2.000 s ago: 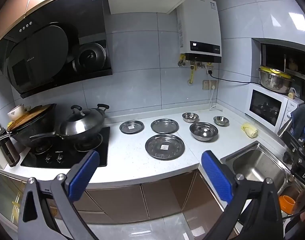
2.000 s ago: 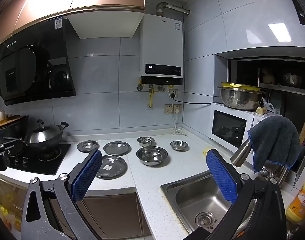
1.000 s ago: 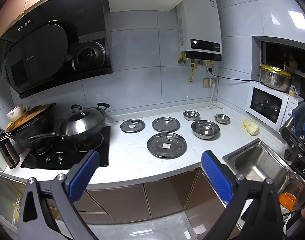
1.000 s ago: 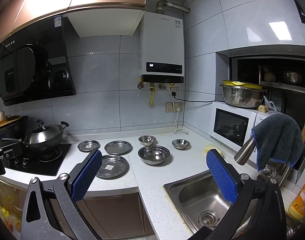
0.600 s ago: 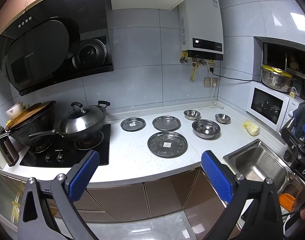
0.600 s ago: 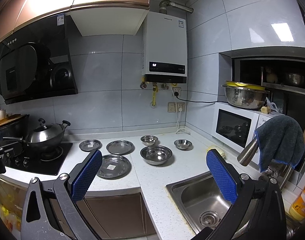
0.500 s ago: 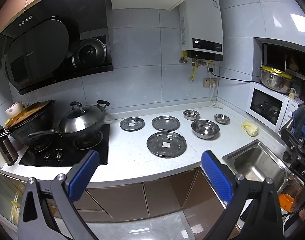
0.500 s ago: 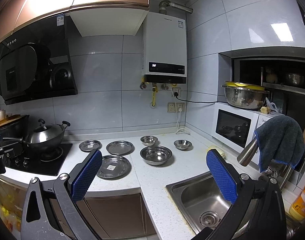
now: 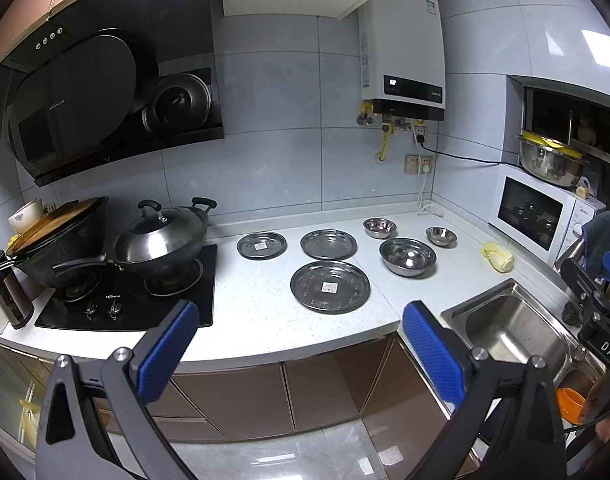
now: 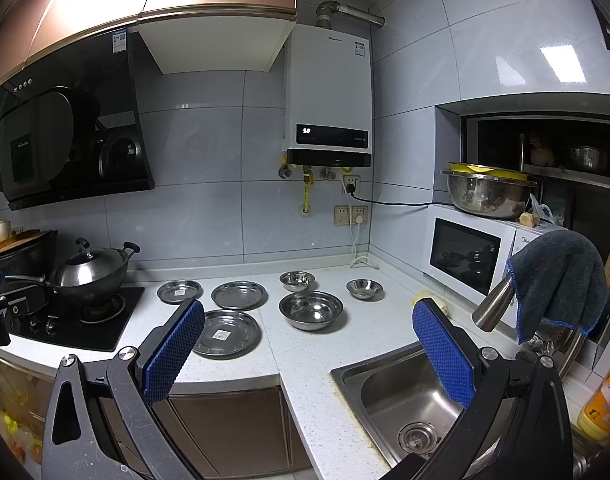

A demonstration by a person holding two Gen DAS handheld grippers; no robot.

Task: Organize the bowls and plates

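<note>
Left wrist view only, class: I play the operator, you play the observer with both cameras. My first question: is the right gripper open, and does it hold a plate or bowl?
Observer: The right gripper is open and holds nothing; its blue pads stand wide apart.
Operator: What does its camera show of the sink?
Observer: It looks down into the sink, and the round drain shows at the bottom.
Operator: Is there anything to the right of the sink?
Observer: A yellow bottle stands at the far right edge of that view.
</note>
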